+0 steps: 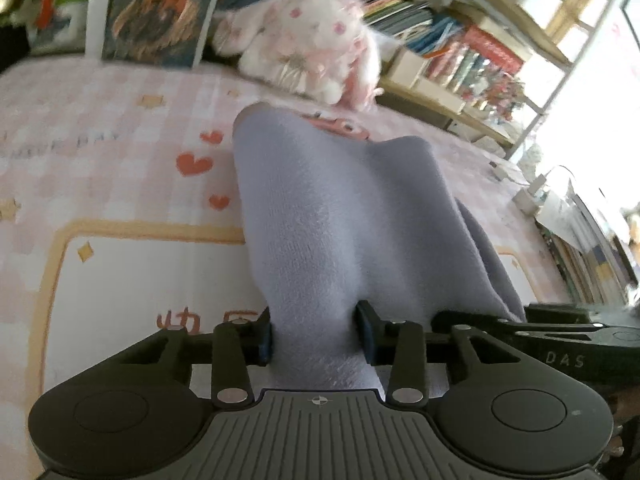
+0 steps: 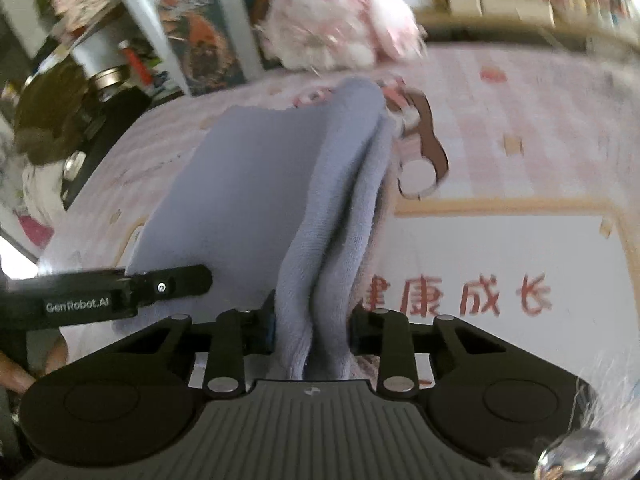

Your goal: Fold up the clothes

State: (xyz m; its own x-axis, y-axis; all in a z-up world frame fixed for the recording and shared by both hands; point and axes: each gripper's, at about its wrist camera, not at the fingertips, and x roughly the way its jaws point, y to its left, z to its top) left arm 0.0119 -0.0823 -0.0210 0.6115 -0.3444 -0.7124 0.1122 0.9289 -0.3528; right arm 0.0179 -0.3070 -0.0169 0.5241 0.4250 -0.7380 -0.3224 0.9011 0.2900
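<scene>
Above a pink mat (image 2: 500, 128) printed "健康成长", both tongs (image 1: 316, 336) (image 2: 312, 330), marked "GenRobot.AI" and "DAS", clamp lavender cloth (image 1: 332, 208).

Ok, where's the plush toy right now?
The plush toy sits at the pink mat's far edge, beyond the lavender cloth, against the bookshelf.

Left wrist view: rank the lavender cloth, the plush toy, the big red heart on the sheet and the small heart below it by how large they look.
1. lavender cloth, clamped in the left gripper, so nearness inflates it
2. plush toy
3. big red heart
4. small heart
</scene>
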